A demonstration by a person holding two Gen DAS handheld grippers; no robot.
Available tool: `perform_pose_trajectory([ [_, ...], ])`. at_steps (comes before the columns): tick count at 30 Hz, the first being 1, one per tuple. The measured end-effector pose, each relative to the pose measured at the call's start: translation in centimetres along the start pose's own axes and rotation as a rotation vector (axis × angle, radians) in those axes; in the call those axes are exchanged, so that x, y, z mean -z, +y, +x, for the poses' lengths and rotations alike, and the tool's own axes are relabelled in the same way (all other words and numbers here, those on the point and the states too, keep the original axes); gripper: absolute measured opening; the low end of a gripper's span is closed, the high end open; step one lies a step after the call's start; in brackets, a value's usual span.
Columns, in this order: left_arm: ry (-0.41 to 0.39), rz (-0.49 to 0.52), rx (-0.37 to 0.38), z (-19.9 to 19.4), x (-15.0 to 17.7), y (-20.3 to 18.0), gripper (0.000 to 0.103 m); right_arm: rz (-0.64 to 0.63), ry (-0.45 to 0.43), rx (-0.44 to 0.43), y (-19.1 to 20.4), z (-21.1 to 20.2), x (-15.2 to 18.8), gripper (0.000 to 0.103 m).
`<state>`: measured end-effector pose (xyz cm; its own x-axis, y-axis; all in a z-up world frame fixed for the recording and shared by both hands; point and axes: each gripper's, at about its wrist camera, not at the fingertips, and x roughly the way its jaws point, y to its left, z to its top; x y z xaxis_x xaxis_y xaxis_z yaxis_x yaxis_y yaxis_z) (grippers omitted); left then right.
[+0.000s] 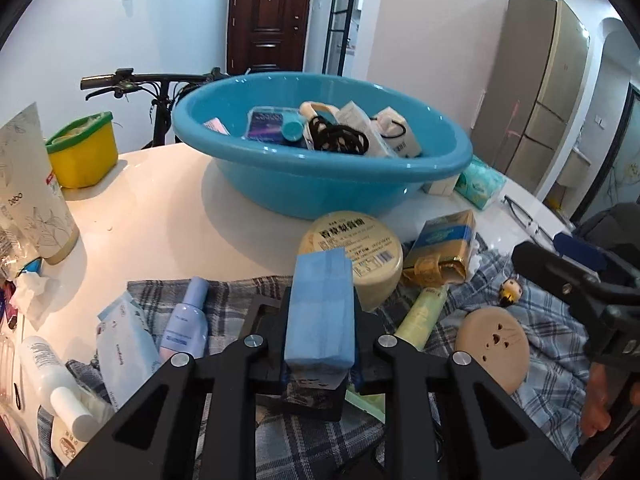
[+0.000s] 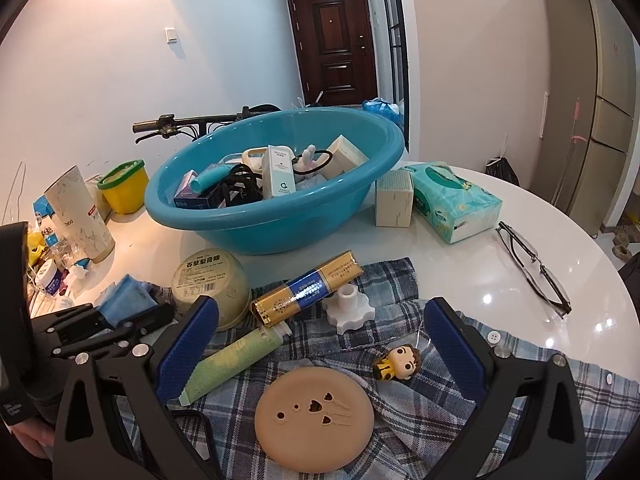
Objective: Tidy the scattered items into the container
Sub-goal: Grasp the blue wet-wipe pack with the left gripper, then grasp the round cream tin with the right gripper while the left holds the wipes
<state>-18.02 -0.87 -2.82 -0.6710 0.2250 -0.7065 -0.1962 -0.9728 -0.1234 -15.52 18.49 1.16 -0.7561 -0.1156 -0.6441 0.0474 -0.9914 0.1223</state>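
Observation:
A blue basin stands on the white table, holding boxes, hair ties and a teal tube. My left gripper is shut on a light blue pack, held above the plaid cloth short of the basin; it also shows in the right wrist view. My right gripper is open and empty, jaws wide over a tan round disc and a small figurine. A gold-blue pack, green tube and beige tub lie on the cloth near the basin.
A tissue pack and a beige box sit right of the basin, with glasses near the table edge. A yellow container and a white cup stand on the left. Bottles lie by my left gripper.

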Motion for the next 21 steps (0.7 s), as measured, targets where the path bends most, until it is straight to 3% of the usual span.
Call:
perform_pose_trajectory([
  [10,-0.076,-0.006,-0.051,-2.8,-0.9,1.0,0.023,-0.022,0.001,-0.019,0.7,0.2,0.3,0.102],
  [16,-0.054,-0.079,-0.053,-2.6,-1.2,2.6,0.023,-0.054,0.026,-0.026,2.0,0.9,0.7,0.093],
  [18,-0.052,-0.09,-0.058,-2.5,-1.1,2.8,0.023,-0.063,0.054,-0.04,2.5,1.3,0.9,0.083],
  [21,-0.055,-0.11,-0.067,-2.6,-1.2,3.5,0.023,-0.077,0.072,-0.071,3.6,1.4,0.8,0.079],
])
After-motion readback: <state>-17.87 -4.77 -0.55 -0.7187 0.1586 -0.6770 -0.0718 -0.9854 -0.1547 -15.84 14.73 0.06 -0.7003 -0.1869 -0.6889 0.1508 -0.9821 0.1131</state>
